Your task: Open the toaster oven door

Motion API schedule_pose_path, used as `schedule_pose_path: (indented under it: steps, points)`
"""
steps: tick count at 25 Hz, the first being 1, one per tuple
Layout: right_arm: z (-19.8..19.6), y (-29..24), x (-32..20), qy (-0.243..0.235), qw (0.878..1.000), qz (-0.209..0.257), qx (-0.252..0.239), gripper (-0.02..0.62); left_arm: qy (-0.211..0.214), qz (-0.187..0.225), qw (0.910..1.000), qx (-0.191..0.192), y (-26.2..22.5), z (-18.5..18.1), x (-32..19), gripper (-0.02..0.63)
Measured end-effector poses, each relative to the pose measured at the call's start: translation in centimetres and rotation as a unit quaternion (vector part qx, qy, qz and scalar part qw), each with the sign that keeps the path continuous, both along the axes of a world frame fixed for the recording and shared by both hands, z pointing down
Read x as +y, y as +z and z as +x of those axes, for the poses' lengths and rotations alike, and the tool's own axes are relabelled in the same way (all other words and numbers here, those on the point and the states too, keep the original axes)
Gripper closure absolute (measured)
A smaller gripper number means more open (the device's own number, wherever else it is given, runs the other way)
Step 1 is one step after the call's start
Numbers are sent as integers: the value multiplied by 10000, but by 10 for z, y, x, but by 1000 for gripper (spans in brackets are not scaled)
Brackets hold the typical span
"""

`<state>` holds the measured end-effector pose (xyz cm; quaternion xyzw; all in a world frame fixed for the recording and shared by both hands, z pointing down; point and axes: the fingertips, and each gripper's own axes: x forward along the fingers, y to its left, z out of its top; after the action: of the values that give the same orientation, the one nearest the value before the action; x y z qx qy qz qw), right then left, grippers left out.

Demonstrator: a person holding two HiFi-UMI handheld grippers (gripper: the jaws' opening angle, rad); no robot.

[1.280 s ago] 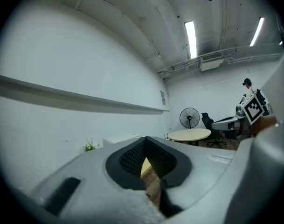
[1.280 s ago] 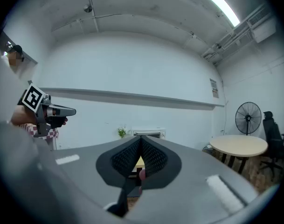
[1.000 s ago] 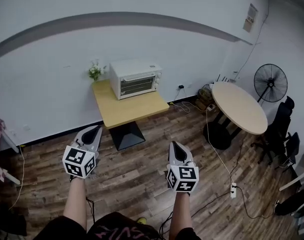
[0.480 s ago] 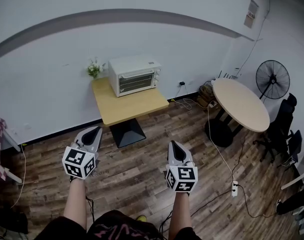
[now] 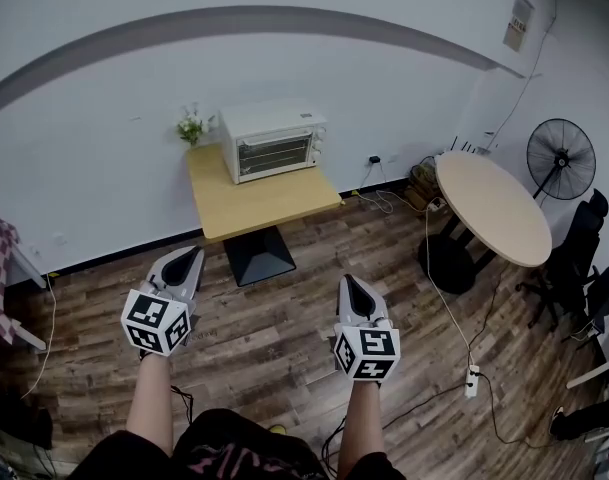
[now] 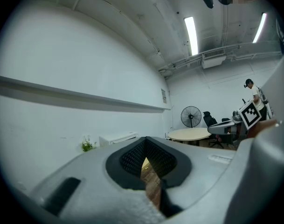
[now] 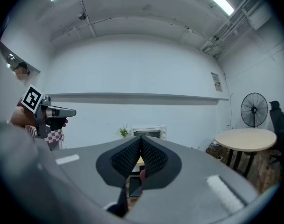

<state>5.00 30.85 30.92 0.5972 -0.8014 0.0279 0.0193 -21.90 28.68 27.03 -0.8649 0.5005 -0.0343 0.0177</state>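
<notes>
A white toaster oven (image 5: 274, 140) stands at the back of a small square wooden table (image 5: 259, 204) against the white wall, its glass door closed. It also shows far off in the left gripper view (image 6: 117, 138) and in the right gripper view (image 7: 149, 133). My left gripper (image 5: 188, 259) and right gripper (image 5: 351, 284) hover over the wood floor, well short of the table, both shut with nothing between the jaws. In the gripper views the left gripper (image 6: 144, 146) and right gripper (image 7: 141, 143) tips meet.
A small potted plant (image 5: 192, 128) sits on the table's left back corner. A round wooden table (image 5: 494, 207) stands at the right, with a black pedestal fan (image 5: 561, 160) and office chairs (image 5: 584, 268) beyond. Cables and a power strip (image 5: 471, 380) lie on the floor.
The view has shifted a little: the toaster oven and table sit slightly lower and nearer in frame. Both grippers stay shut and hold about the same places.
</notes>
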Motion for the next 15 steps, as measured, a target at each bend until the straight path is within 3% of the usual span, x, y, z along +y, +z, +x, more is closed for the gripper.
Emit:
schedule_pose_path:
  steps: [9, 15]
  points:
    - [25, 8, -29, 28, 10000, 36, 3, 584, 68, -89, 9998, -152, 14, 28, -30, 607]
    - [28, 13, -70, 79, 9999, 27, 64, 584, 166, -69, 9997, -141, 21, 37, -78, 606]
